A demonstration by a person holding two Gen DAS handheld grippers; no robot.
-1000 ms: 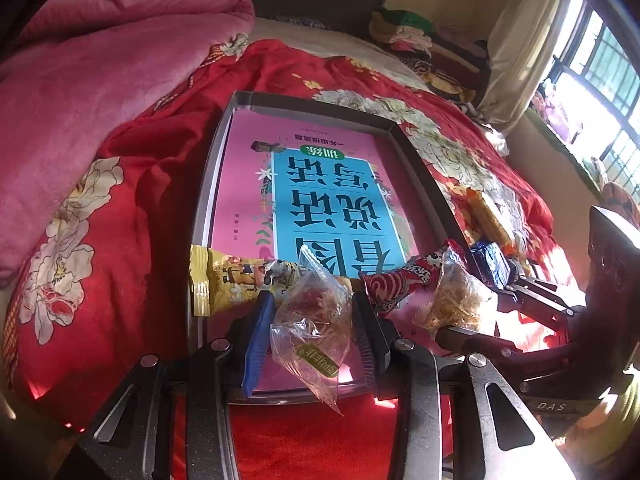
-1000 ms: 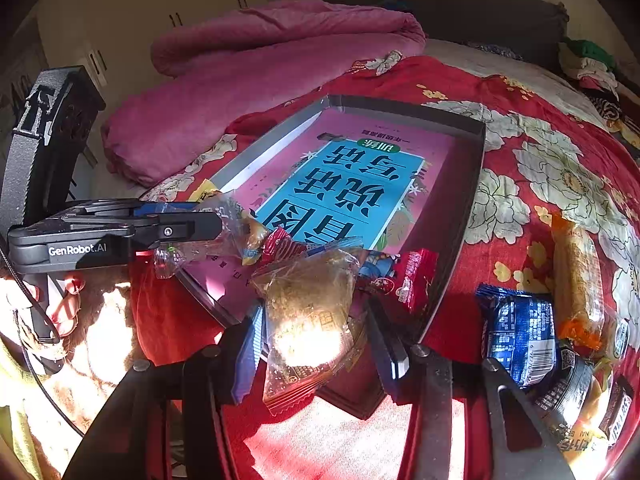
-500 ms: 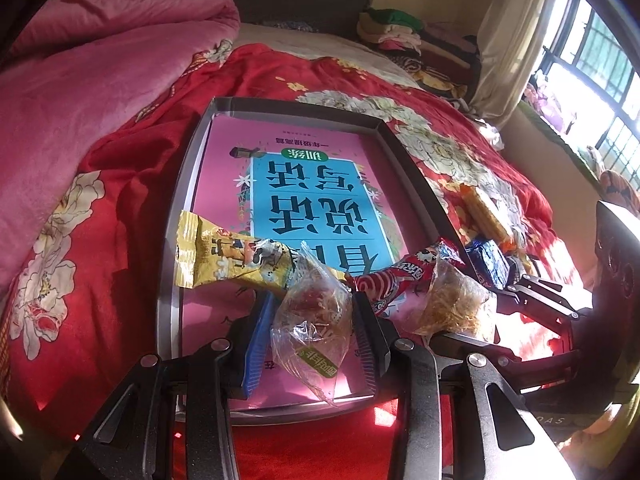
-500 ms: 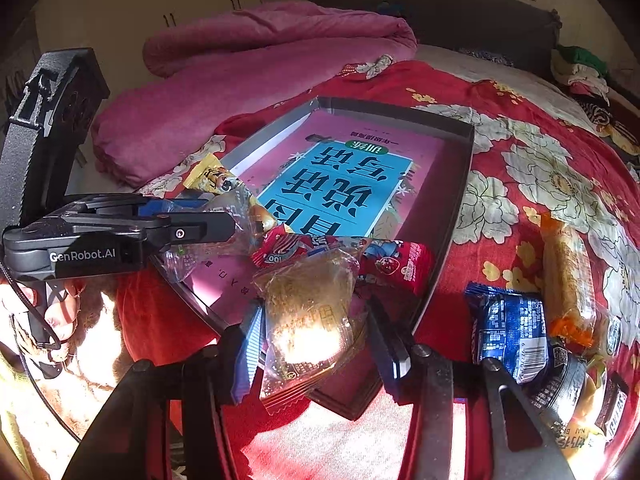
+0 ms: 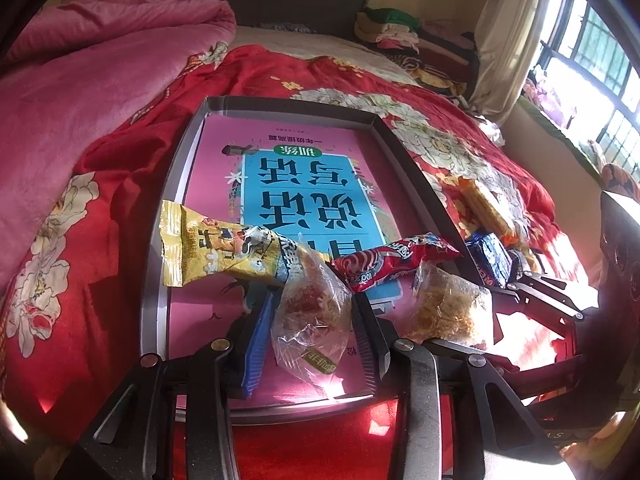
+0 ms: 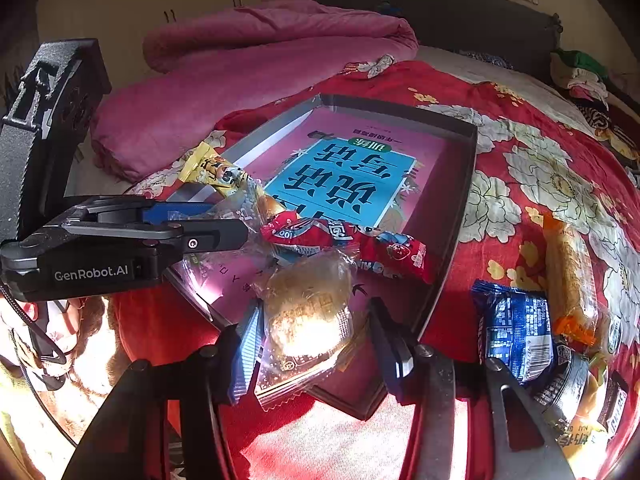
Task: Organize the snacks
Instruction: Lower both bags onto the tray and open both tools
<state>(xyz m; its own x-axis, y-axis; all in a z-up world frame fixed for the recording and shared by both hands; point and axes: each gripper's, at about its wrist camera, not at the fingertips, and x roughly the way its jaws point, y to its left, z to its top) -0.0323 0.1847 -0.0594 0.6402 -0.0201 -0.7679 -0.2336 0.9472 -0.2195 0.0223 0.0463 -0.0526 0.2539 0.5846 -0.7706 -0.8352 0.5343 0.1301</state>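
I'm pinching a clear bag (image 5: pixel 310 322) of reddish snack in my left tongs (image 5: pixel 310 320), hanging over the near end of the tray (image 5: pixel 154 280). My right tongs (image 6: pixel 310 336) are squeezing a clear pastry pack (image 6: pixel 306 320) at the tray's near corner. A yellow pack (image 5: pixel 216 248) and a red pack (image 5: pixel 394 262) are lying across the book (image 5: pixel 288 184) in the tray. More snacks, like the blue pack (image 6: pixel 516 332), are sitting on the red quilt (image 6: pixel 520 184) beside it.

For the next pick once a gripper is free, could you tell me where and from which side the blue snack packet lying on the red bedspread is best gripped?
I'd grip the blue snack packet across its puffed middle, from above. It lies flat on the bedspread beside the tray, so its ends offer little. An orange packet crowds its far side.
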